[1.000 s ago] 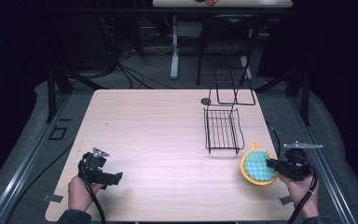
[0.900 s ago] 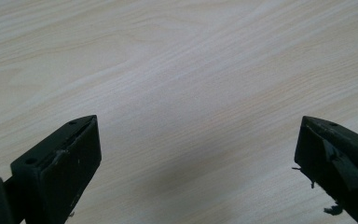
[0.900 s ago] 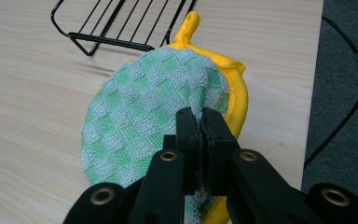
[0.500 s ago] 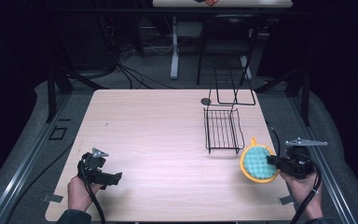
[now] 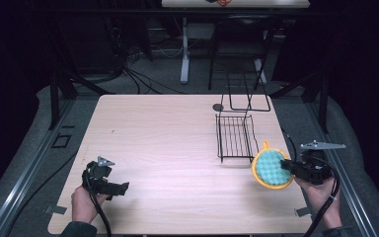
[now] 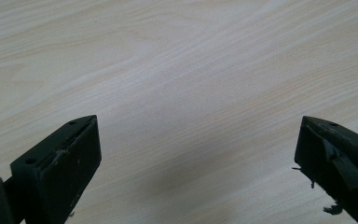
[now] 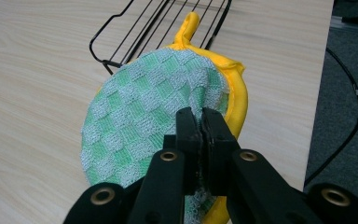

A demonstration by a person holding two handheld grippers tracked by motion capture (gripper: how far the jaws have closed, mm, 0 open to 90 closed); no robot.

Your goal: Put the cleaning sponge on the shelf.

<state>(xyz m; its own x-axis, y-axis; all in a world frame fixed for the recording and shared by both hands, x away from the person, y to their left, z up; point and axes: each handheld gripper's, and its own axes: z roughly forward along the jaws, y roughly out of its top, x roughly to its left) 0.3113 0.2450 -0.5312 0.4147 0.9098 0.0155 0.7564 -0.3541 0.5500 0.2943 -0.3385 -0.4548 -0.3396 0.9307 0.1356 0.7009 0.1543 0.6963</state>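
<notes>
Right tongs (image 7: 200,122) pinch pot holder (image 7: 154,112) edge; left tongs (image 6: 196,158) gape, low over table (image 6: 177,70).

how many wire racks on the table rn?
2. One flat black wire rack lies right of centre, just beyond the round pot holder clamped in the right gripper. One taller wire stand sits at the far right edge behind it.

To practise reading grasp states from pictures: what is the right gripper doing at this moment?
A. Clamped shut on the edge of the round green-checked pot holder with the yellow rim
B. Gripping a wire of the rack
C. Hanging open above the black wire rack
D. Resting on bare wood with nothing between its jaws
A: in the right gripper view the right gripper has its jaws closed on the round green-checked pot holder with the yellow rim.
</notes>
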